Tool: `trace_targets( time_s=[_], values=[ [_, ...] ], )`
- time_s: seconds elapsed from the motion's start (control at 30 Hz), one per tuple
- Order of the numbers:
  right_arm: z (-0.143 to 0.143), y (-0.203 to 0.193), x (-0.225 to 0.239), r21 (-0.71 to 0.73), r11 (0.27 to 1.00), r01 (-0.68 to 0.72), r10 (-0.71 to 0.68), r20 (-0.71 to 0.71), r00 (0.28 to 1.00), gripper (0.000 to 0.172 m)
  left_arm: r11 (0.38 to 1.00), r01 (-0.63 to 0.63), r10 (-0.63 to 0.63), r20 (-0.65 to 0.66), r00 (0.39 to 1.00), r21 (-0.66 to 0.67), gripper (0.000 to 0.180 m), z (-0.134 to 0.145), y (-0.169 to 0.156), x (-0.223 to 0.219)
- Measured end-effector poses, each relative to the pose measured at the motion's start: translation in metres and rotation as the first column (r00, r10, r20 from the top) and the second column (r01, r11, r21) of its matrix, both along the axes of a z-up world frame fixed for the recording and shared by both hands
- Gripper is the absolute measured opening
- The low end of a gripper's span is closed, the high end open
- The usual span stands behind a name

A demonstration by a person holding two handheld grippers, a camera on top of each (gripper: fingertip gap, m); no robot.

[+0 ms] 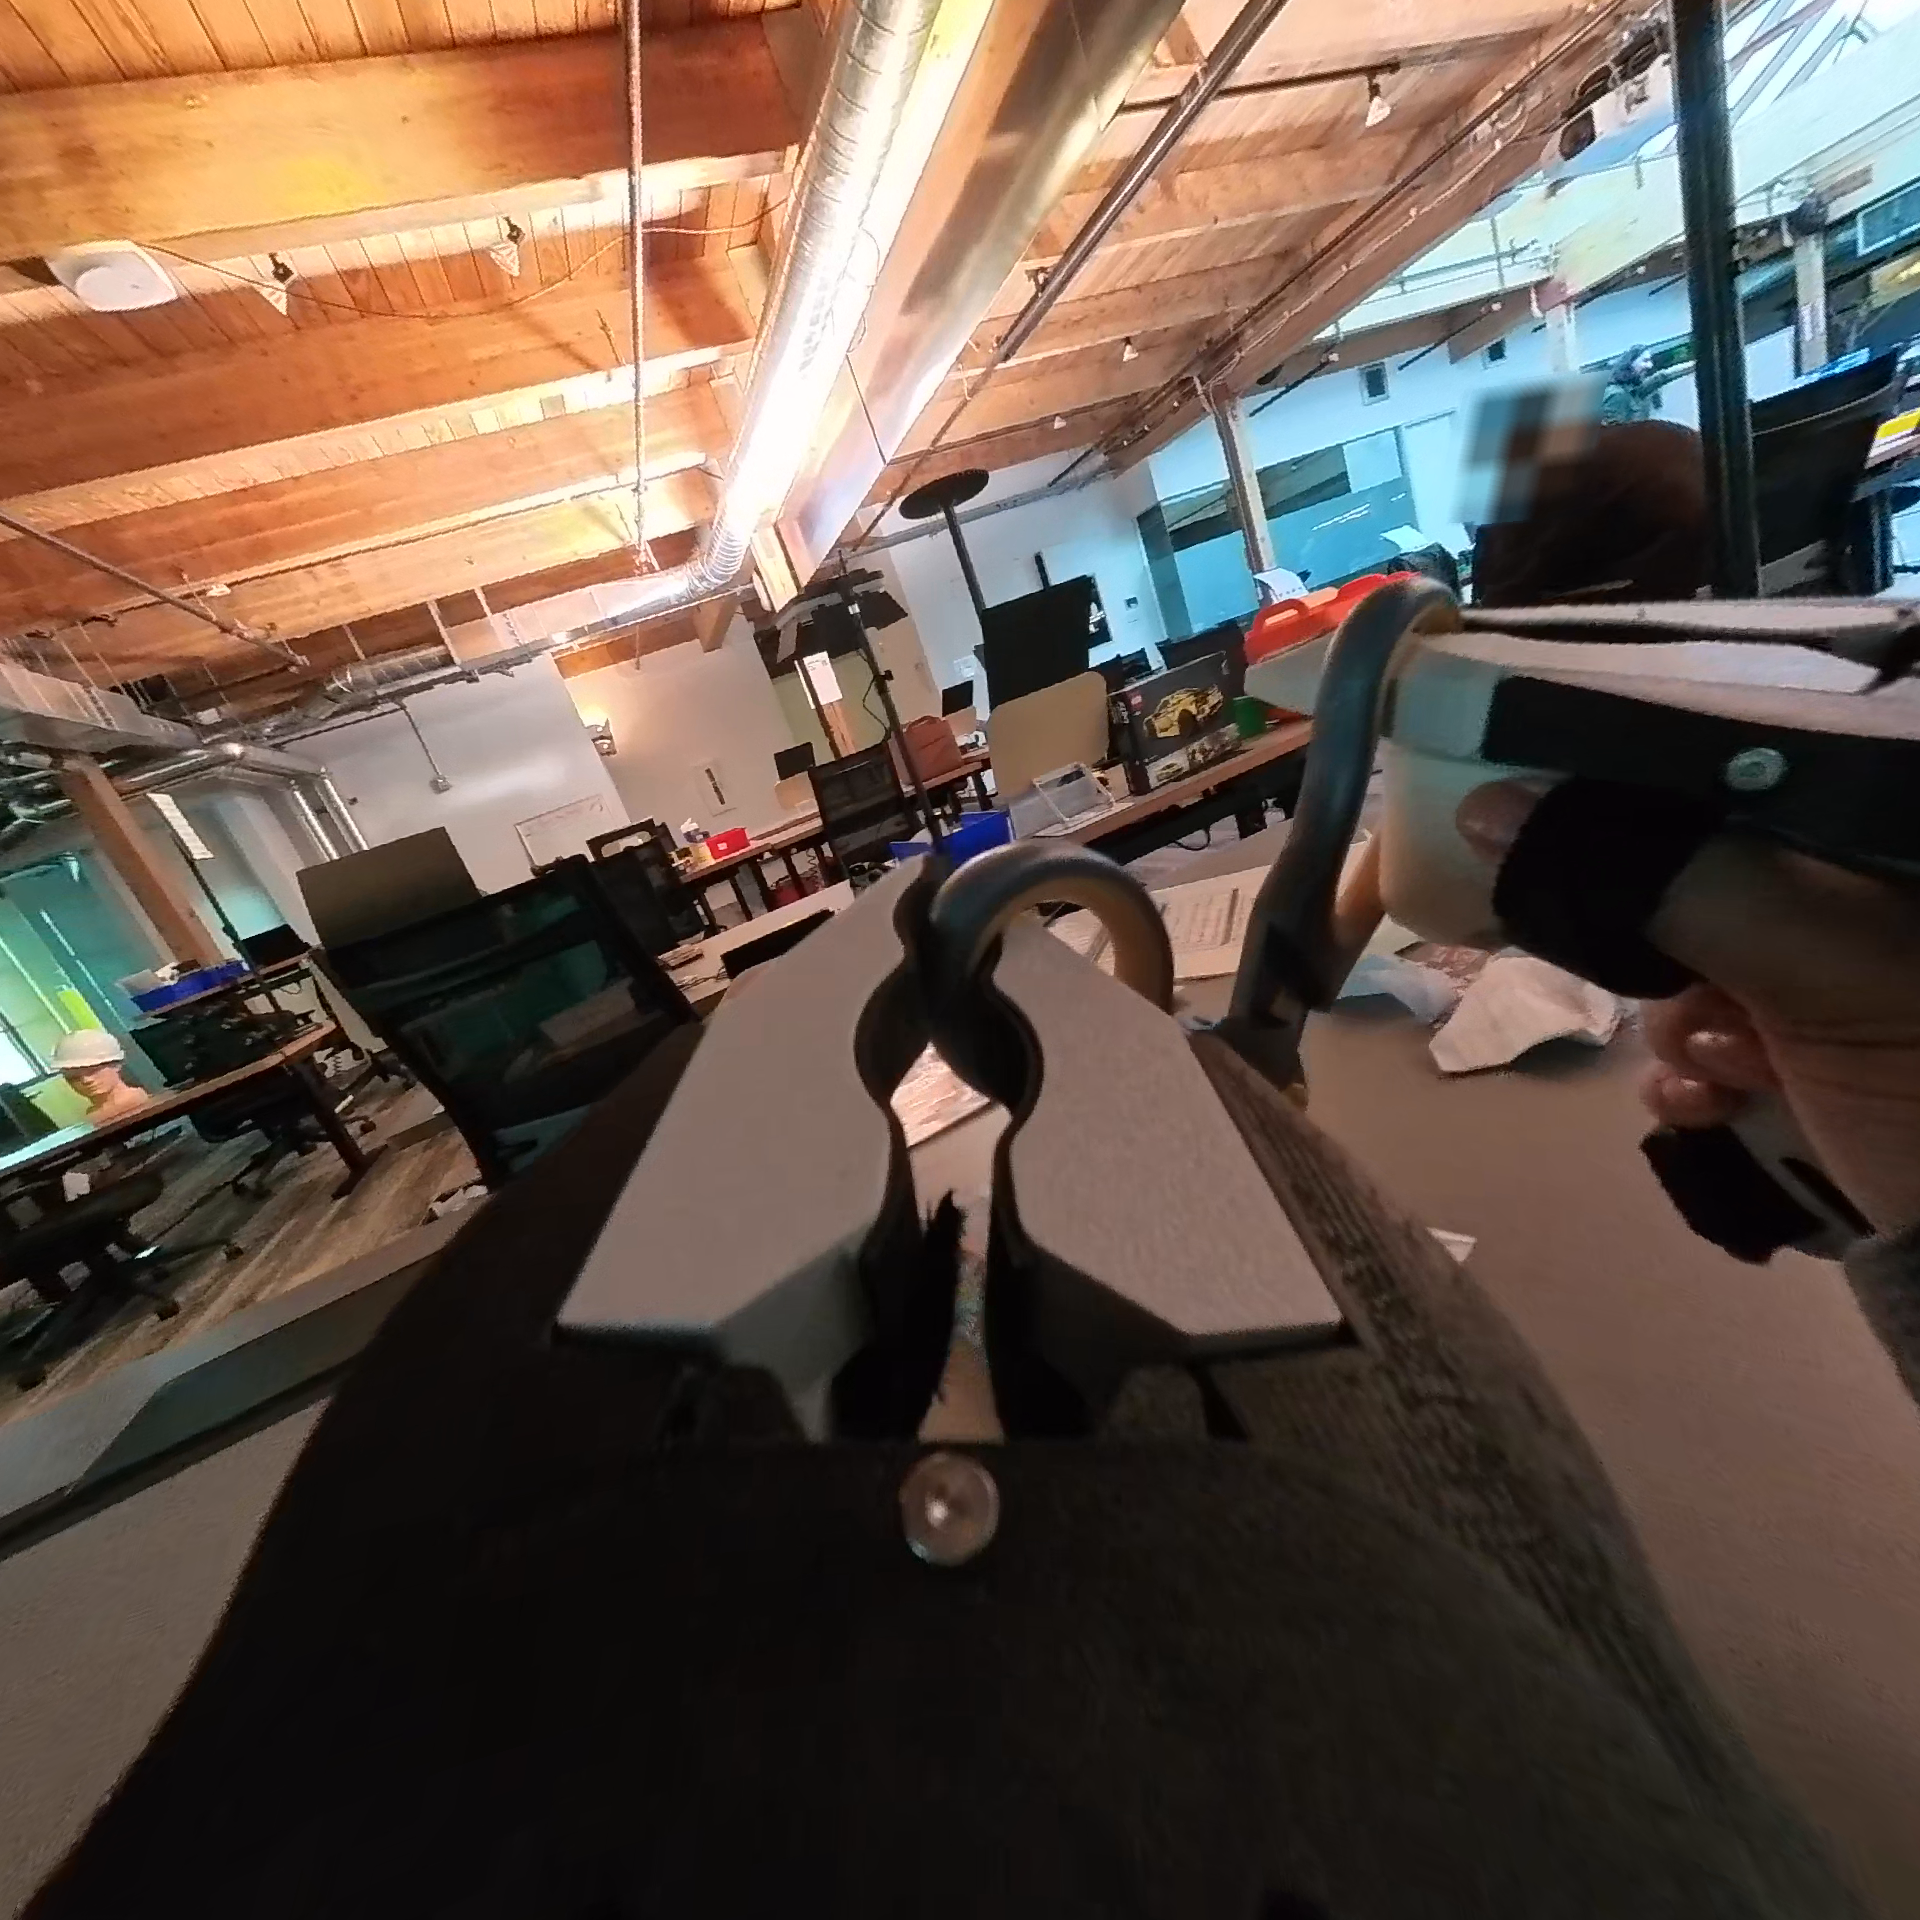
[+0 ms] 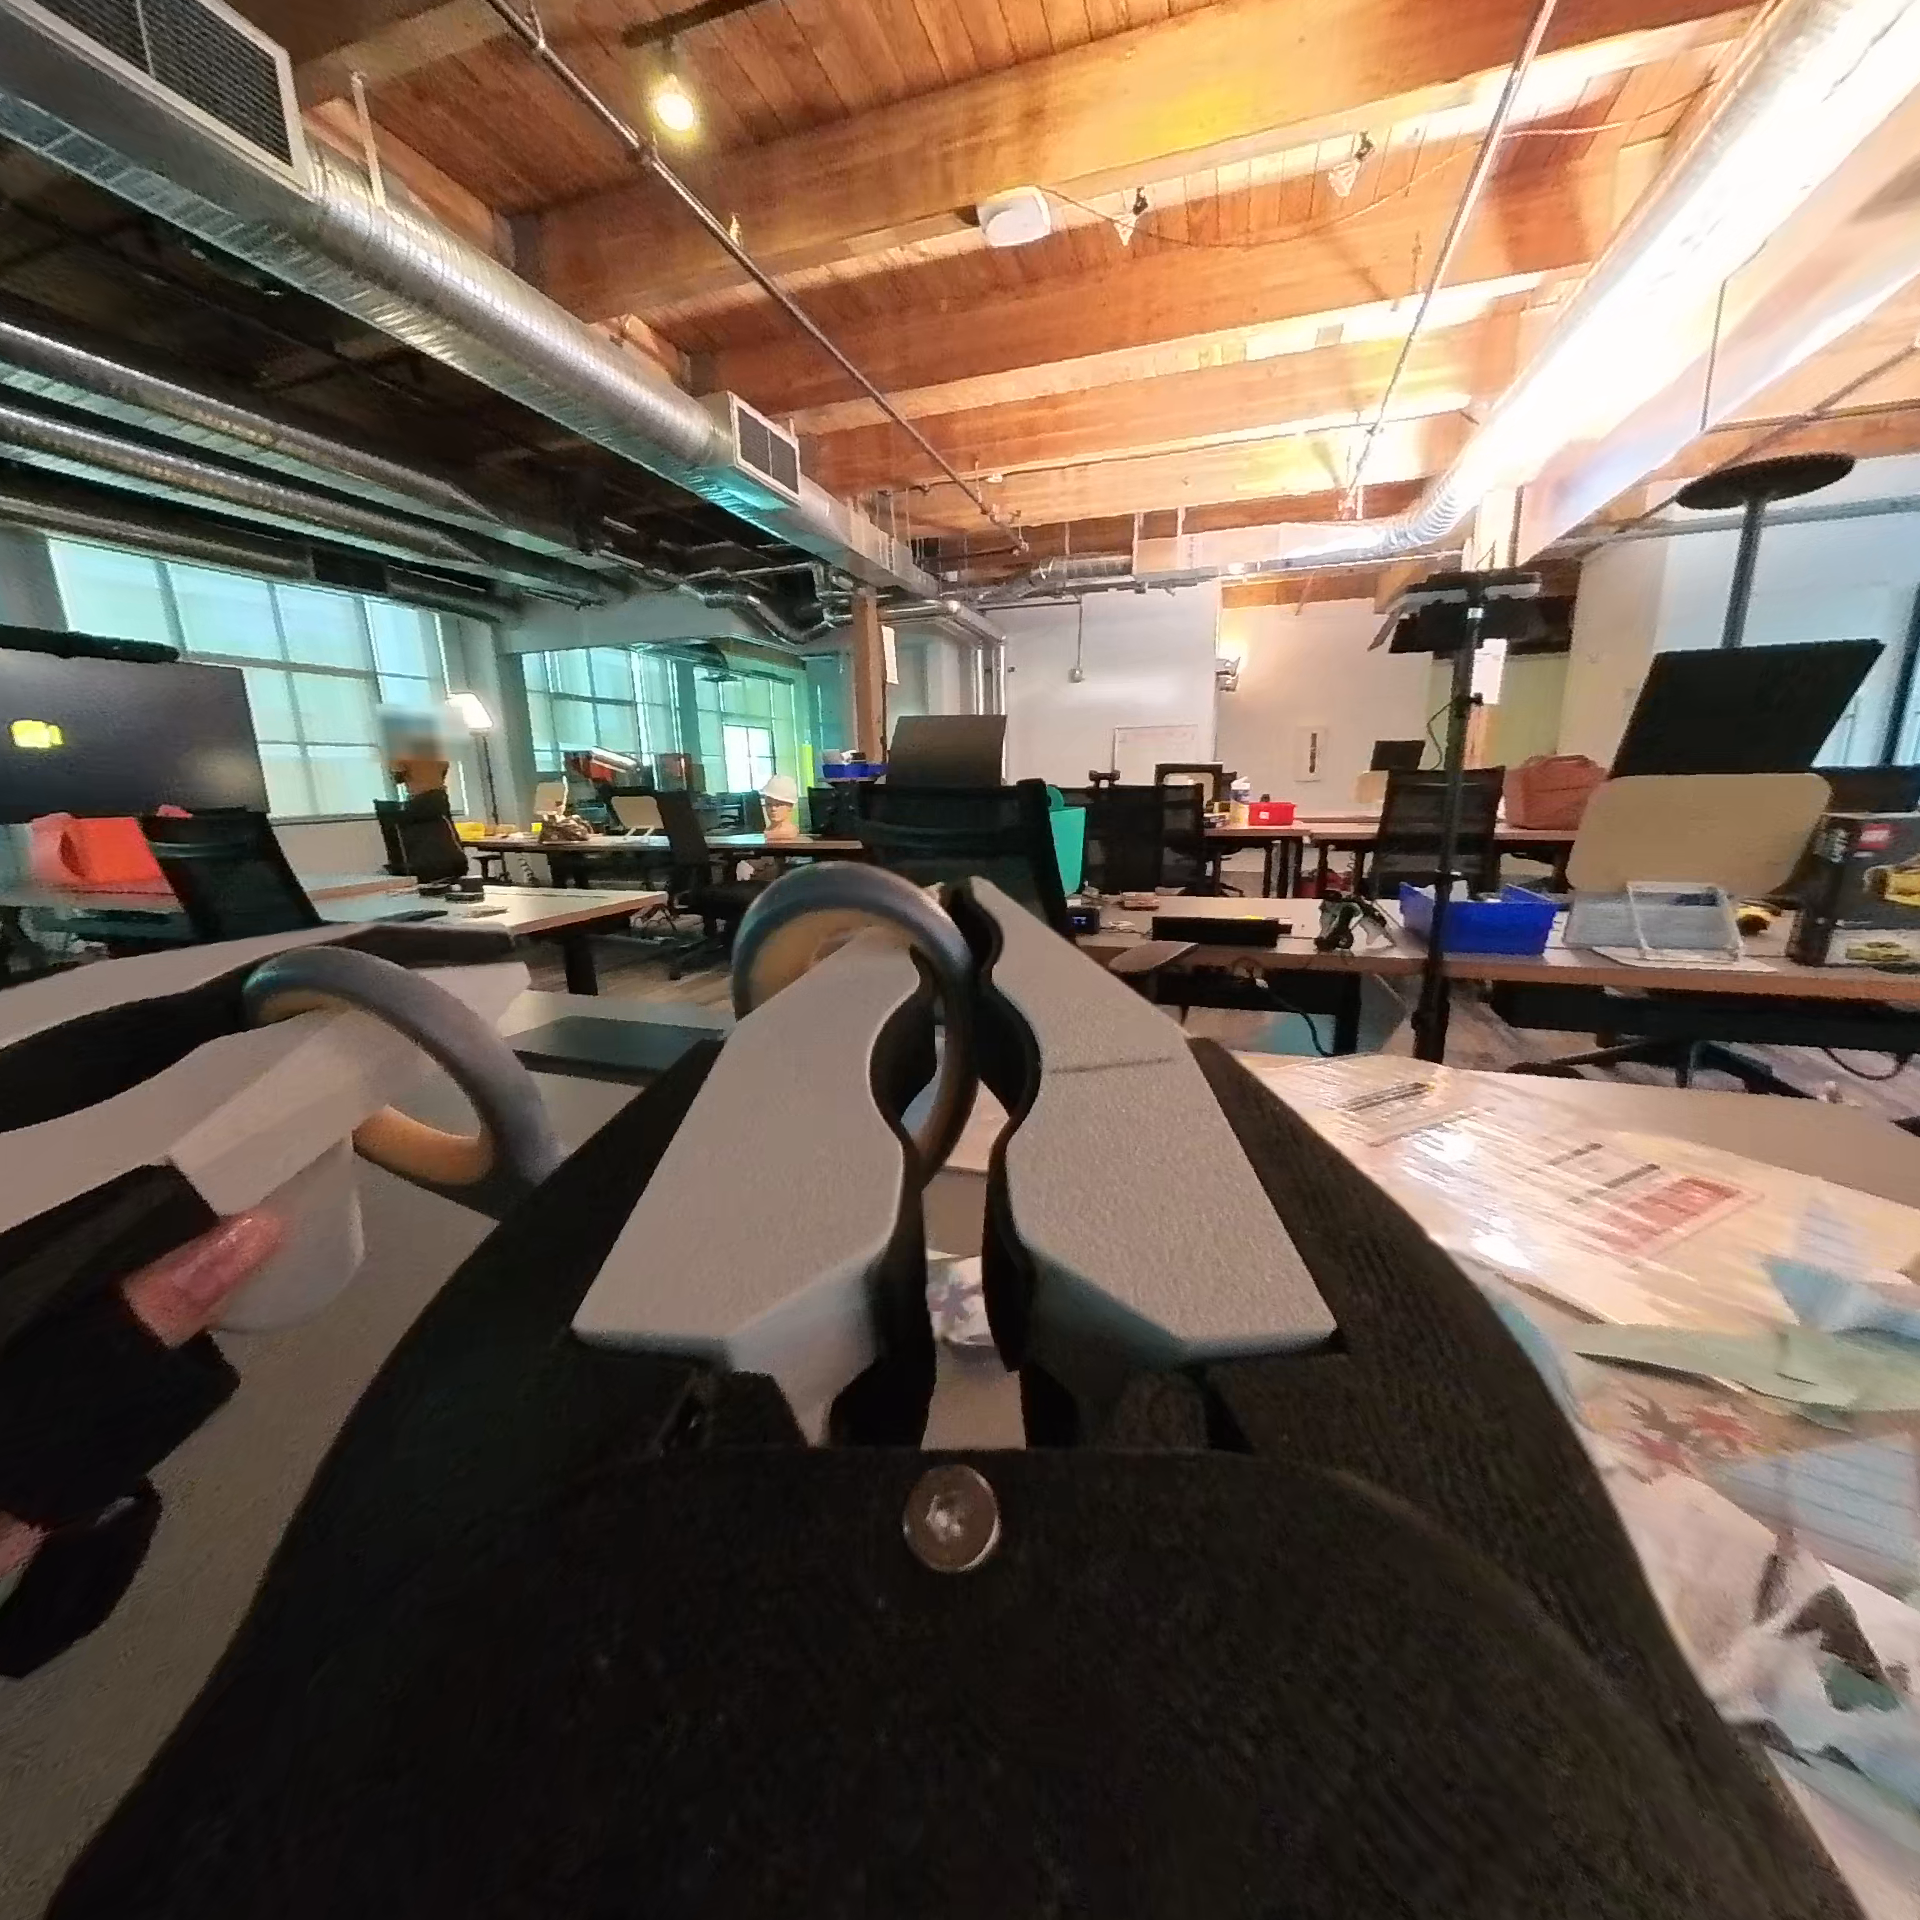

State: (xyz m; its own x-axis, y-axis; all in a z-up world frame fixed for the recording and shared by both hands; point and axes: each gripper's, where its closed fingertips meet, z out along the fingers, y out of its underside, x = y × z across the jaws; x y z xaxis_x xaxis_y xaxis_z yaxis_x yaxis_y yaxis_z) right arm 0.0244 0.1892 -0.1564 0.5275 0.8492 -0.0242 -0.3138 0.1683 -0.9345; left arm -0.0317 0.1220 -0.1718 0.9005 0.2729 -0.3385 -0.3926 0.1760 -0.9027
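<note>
I am pinching one grey handle loop (image 1: 1049, 914) of a pair of scissors with my left gripper (image 1: 951, 935), its fingers (image 1: 831, 1049) closed tight on the rim of the ring. I am doing the same with my right gripper (image 2: 951, 966), whose fingers (image 2: 1101, 1049) are pressing on the other grey, cream-lined loop (image 2: 842, 935). In the left wrist view the right gripper is reaching in from the right, its loop rising in front of it and my hand (image 1: 1766, 997) wrapping its grip. Both loops are hanging above the grey desk (image 1: 1558, 1299). Printed sheets (image 2: 1538, 1174) and patterned paper scraps (image 2: 1714, 1455) are lying on the desk to the right. Farther off, black chairs (image 2: 966, 831) and other desks are filling the room.
</note>
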Motion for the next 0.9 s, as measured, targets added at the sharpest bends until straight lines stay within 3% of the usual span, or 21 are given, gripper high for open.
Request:
trace_targets(
  time_s=[0.4,0.9],
  values=[
    [-0.008,-0.008,-0.015,-0.063,0.996,-0.065,0.063,-0.021,0.998,0.000,0.999,0.033,-0.036,0.101,0.994,0.028,0.000,-0.002,-0.004,-0.014],
    [-0.001,-0.028,-0.026,-0.015,0.996,-0.088,0.088,-0.002,0.996,0.000,0.997,0.057,-0.063,0.100,0.993,0.059,0.001,0.005,-0.007,-0.009]
  ],
)
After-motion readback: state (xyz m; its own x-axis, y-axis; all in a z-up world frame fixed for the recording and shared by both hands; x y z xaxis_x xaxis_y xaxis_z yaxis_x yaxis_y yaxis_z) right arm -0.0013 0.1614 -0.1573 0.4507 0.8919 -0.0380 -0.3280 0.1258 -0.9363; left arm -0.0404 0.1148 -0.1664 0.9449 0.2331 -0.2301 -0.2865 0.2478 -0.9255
